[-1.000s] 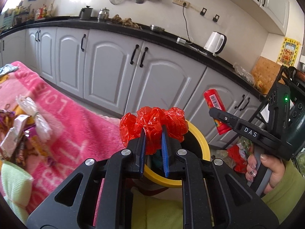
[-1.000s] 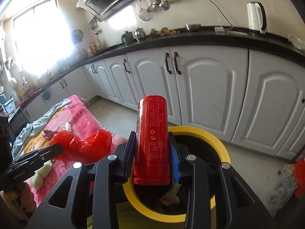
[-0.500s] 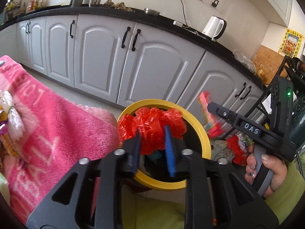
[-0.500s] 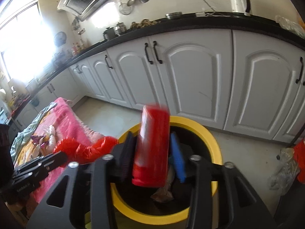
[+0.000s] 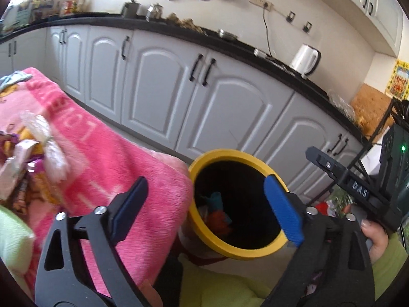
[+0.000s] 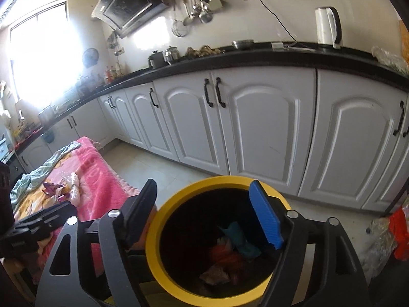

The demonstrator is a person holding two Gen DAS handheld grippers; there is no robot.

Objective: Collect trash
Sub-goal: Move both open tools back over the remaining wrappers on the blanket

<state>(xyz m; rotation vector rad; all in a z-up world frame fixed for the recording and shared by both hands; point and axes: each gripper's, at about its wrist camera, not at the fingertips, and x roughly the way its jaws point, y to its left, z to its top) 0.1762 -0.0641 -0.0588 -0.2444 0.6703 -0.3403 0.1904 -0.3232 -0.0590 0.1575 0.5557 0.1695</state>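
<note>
Kitchen floor, with white cupboards [image 6: 268, 133] along the far wall. Nearest, left gripper [image 5: 207, 209] with jaws opening wide, nothing between them. Right gripper [image 6: 204, 212] also opening, nothing held. Just past both, round bin [image 6: 153, 243] with a yellow rim and dark inside. Down in it, trash [image 6: 227, 258]: crumpled red, teal and pale bits. To the left, pink blanket [image 5: 107, 158] with shiny wrappers [image 5: 25, 158] on it. Farther off, white kettle [image 6: 327, 28] on the black counter.
</note>
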